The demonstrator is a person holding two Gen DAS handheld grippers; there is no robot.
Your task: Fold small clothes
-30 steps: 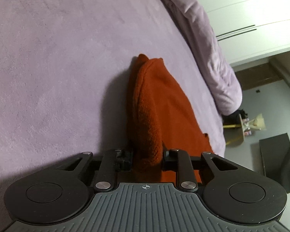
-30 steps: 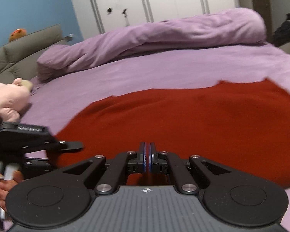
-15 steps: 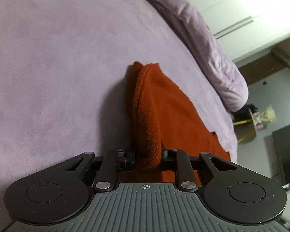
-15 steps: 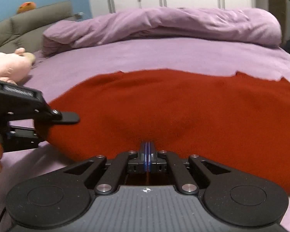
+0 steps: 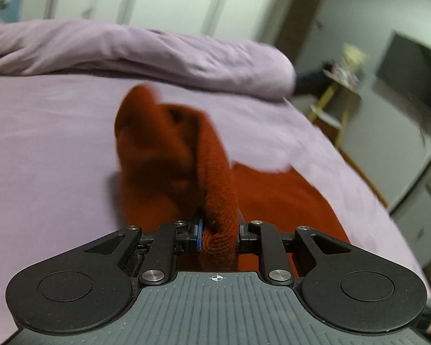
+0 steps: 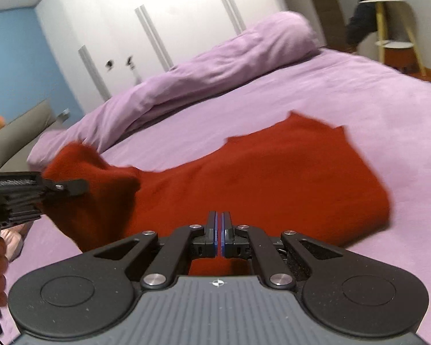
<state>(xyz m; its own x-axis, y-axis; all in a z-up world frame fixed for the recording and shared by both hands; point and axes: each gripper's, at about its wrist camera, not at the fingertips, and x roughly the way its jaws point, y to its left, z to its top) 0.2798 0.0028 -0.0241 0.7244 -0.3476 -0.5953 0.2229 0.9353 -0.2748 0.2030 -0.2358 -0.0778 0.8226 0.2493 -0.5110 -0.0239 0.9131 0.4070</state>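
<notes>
Rust-red knit garment [image 6: 273, 178] lies mid-bed on the lilac bed sheet [image 6: 359, 92], most of it flat, but its end nearest the rolled duvet [image 6: 215, 66] now stands bunched up in the air. A moment ago that end was still low on the sheet. Left tongs [image 5: 218, 234] are clamped on a thick fold of the knit, having squeezed down a touch more. Right tongs [image 6: 219, 235] are pressed together at the near hem; can't really tell if any cloth is pinched between them. Looks like the first fold is underway, raised end about to go across the flat part.
</notes>
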